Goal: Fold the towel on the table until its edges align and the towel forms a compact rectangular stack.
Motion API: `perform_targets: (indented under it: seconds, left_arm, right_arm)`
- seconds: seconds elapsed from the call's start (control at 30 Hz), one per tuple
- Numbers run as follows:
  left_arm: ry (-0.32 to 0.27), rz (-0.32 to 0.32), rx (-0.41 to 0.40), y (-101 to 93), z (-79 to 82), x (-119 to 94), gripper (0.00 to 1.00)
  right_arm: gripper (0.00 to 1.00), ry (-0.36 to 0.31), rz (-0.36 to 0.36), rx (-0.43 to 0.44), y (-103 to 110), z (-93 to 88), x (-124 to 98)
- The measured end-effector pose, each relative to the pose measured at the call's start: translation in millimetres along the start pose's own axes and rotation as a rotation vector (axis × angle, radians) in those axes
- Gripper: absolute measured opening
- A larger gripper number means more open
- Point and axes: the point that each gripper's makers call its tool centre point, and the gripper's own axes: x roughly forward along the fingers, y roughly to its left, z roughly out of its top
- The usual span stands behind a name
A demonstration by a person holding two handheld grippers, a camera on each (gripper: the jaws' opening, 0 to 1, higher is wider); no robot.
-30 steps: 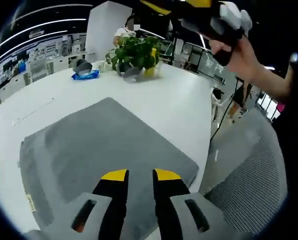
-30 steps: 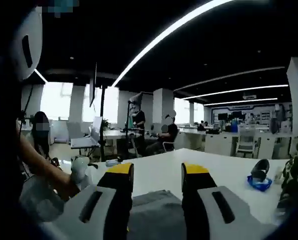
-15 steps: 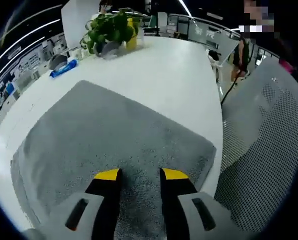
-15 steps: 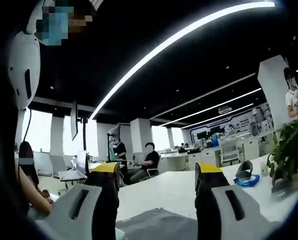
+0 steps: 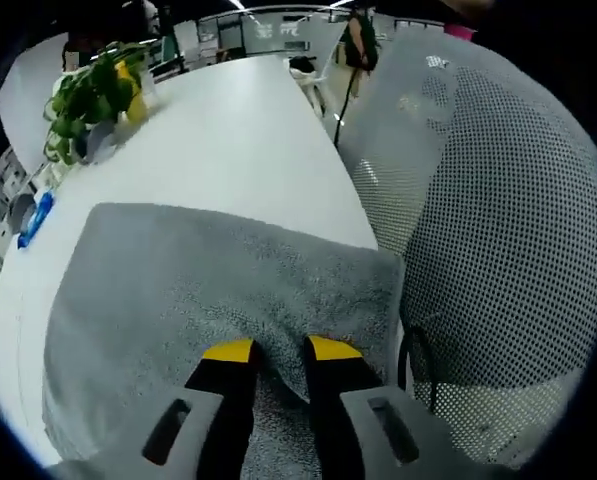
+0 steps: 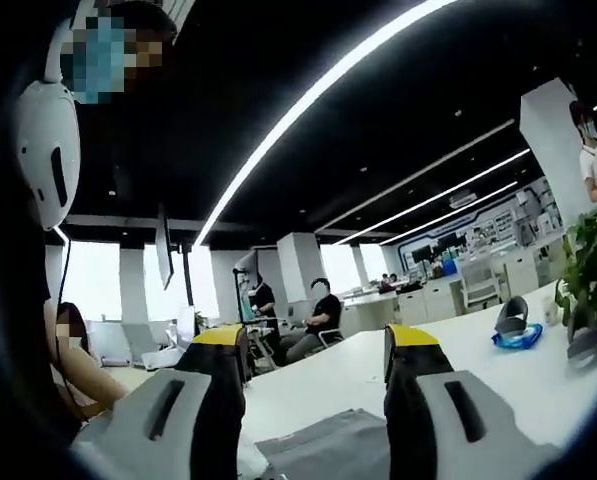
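The left gripper (image 5: 280,352), jaws slightly apart, hovers over the grey towel (image 5: 178,300) near its edge, probably to pinch it; the right gripper (image 6: 316,345) waits open above.

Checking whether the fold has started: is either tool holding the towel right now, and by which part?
The left tool sits low over the grey towel near its chair-side edge, with cloth bunched between the jaws; a firm grip cannot be told. The right tool is open, holding nothing.

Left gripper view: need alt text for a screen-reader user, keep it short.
The left gripper, yellow-tipped jaws slightly apart, sits low over the near edge of a grey towel spread on a white table. A mesh chair back stands to the right; a potted plant and a blue object sit farther back.
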Motion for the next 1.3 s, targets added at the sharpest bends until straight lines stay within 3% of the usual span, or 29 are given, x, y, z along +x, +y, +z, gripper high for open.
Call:
perform_targets:
  seconds: [0.07, 0.17, 0.2, 0.3, 0.4, 0.47, 0.5, 0.57, 0.63, 0.7, 0.73, 0.77, 0.8, 0.87, 0.93, 1.0, 1.17, 1.3]
  left_arm:
    - [-0.008, 0.005, -0.026, -0.4, 0.4, 0, 0.17]
    - [-0.019, 0.025, -0.059, 0.4, 0.4, -1, 0.16]
    - [-0.017, 0.035, -0.075, 0.7, 0.1, -1, 0.16]
    - [0.013, 0.080, -0.137, -0.6, 0.3, -2, 0.15]
    - [0.014, 0.107, -0.233, -1.3, 0.6, -1, 0.15]
    - [-0.001, 0.126, -0.316, -0.5, 0.4, -1, 0.16]
    - [-0.002, 0.138, -0.329, -0.6, 0.1, -1, 0.17]
    - [0.007, 0.155, -0.335, -0.9, 0.8, -1, 0.17]
    - [0.013, 0.190, -0.372, -1.3, 1.2, -1, 0.17]
    - [0.005, 0.206, -0.382, -2.0, 1.3, -1, 0.17]
    - [-0.006, 0.211, -0.393, -1.7, 1.2, -1, 0.17]
    - [-0.014, 0.211, -0.399, -1.5, 0.5, -2, 0.17]
    - [-0.022, 0.208, -0.406, -0.6, 0.0, -2, 0.18]
    - [-0.029, 0.202, -0.423, 0.0, 0.3, -2, 0.18]
    - [-0.022, 0.201, -0.416, -0.4, 1.0, -1, 0.18]
    - [0.009, 0.211, -0.342, -0.8, 1.9, -1, 0.17]
    - [0.036, 0.218, -0.358, -1.6, 3.0, -1, 0.16]
    - [0.067, 0.227, -0.344, -2.2, 1.0, -2, 0.13]
  right_arm:
    - [0.53, 0.076, 0.012, 0.004, -6, -19.5, -2]
    - [0.57, 0.298, 0.066, 0.080, -19, -75.5, -8]
    - [0.56, 0.315, 0.077, 0.081, -25, -83.6, -8]
    - [0.52, 0.464, 0.071, 0.011, -46, -121.2, -10]
    - [0.56, 0.733, 0.118, -0.087, -65, -186.2, -21]
    - [0.49, 0.897, 0.129, -0.153, -78, -218.2, -32]
    - [0.46, 0.974, 0.161, -0.225, -85, -235.9, -37]
    - [0.44, 1.079, 0.177, -0.320, -98, -254.1, -43]
    - [0.45, 1.181, 0.192, -0.347, -105, -267.1, -51]
    - [0.39, 1.253, 0.246, -0.426, -112, -275.3, -57]
    - [0.33, 1.326, 0.256, -0.482, -118, -279.2, -66]
    - [0.28, 1.340, 0.292, -0.517, -118, -281.1, -68]
    - [0.24, 1.309, 0.346, -0.487, -107, -283.1, -65]
    - [0.09, 1.336, 0.396, -0.469, -100, -284.8, -70]
    - [0.03, 1.322, 0.409, -0.527, -101, -284.5, -69]
    - [0.01, 1.314, 0.382, -0.494, -103, -283.1, -70]
    - [0.00, 1.231, 0.301, -0.406, -107, -276.8, -78]
    - [0.00, 1.214, 0.275, -0.418, -104, -270.2, -93]
